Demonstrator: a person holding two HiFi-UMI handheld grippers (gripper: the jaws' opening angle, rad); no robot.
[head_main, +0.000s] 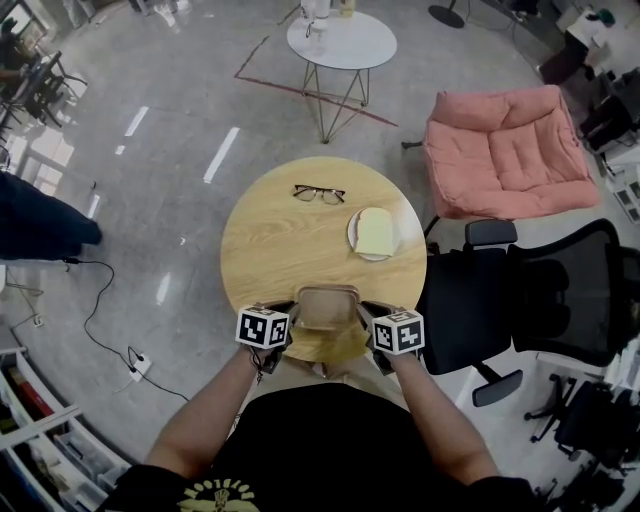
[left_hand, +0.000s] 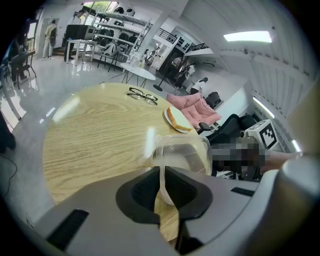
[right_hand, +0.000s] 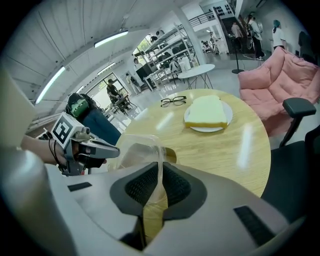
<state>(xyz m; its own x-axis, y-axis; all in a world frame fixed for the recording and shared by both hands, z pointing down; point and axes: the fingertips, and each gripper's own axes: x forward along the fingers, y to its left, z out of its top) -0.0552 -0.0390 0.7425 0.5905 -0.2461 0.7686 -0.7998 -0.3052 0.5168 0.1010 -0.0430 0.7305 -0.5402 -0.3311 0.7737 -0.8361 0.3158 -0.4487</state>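
A clear plastic container (head_main: 326, 306) sits at the near edge of the round wooden table (head_main: 280, 240). Both grippers hold it from opposite sides. My left gripper (head_main: 288, 322) is shut on its thin left rim, and the clear wall (left_hand: 182, 152) rises just beyond the jaws (left_hand: 162, 176). My right gripper (head_main: 366, 322) is shut on the right rim, with the plastic wall (right_hand: 136, 150) pinched between its pads (right_hand: 160, 176). Something tan (head_main: 332, 346) shows under the container. Farther back lie black glasses (head_main: 319, 193) and a bread slice on a white plate (head_main: 353, 236).
A black office chair (head_main: 530, 295) stands close at the table's right, with a pink cushioned seat (head_main: 505, 150) behind it. A small white round table (head_main: 341, 40) stands farther back. A cable and power strip (head_main: 138, 365) lie on the floor at left, near a person's leg (head_main: 40, 222).
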